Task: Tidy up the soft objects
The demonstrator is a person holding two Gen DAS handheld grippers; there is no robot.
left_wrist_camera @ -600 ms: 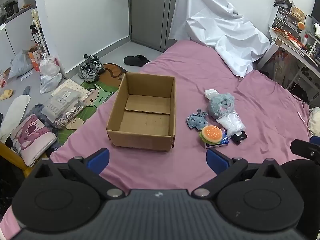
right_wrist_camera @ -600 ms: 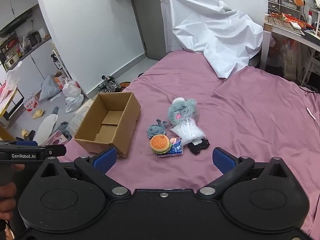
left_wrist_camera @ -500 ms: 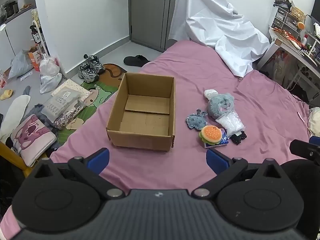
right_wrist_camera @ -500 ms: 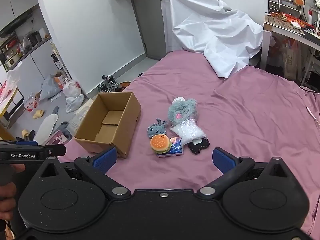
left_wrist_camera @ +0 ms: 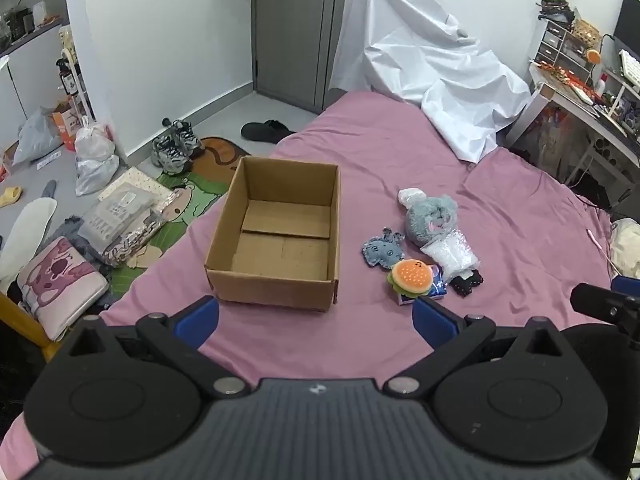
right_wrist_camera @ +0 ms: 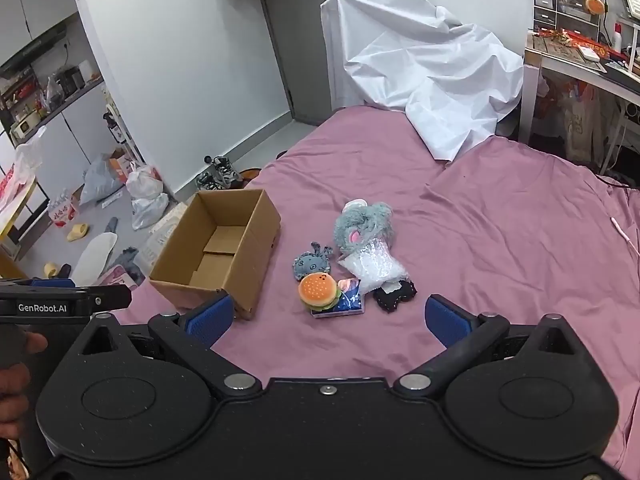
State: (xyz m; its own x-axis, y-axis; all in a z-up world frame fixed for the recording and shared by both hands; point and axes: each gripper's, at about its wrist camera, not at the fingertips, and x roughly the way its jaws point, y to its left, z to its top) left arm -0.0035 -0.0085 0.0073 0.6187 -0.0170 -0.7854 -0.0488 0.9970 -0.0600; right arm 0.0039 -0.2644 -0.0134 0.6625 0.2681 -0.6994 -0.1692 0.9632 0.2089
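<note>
1. Soft toys are found in a little pile on the pink bed sheet (left_wrist_camera: 520,208), just to the right of the cardboard box (left_wrist_camera: 280,236). None are seen inside the box, so the tidying is judged to be only at its start.
2. In the pile, a burger toy (right_wrist_camera: 318,291) is seen at the front. It is resting on a small blue packet (right_wrist_camera: 350,300). A small blue-grey toy (right_wrist_camera: 312,265) is set just behind it, and a bigger fluffy grey toy (right_wrist_camera: 362,224) is at the back. A clear bag (right_wrist_camera: 374,266) and a small black toy (right_wrist_camera: 396,295) are touching the pile too.
3. Almost nothing is changed from the earlier pictures. The toys and the box are found in the same spots. Only a tiny shift of the views is noticed.
4. The left gripper (left_wrist_camera: 316,318) is held wide open, and nothing is held in it. It is pointed at the box, but is kept well back from it.
5. The right gripper (right_wrist_camera: 328,318) is held wide open too, and nothing is held in it. It is pointed at the pile, with the burger toy nearest.
6. No toy is touched yet, so a first pick is judged to be the step that comes next.
</note>
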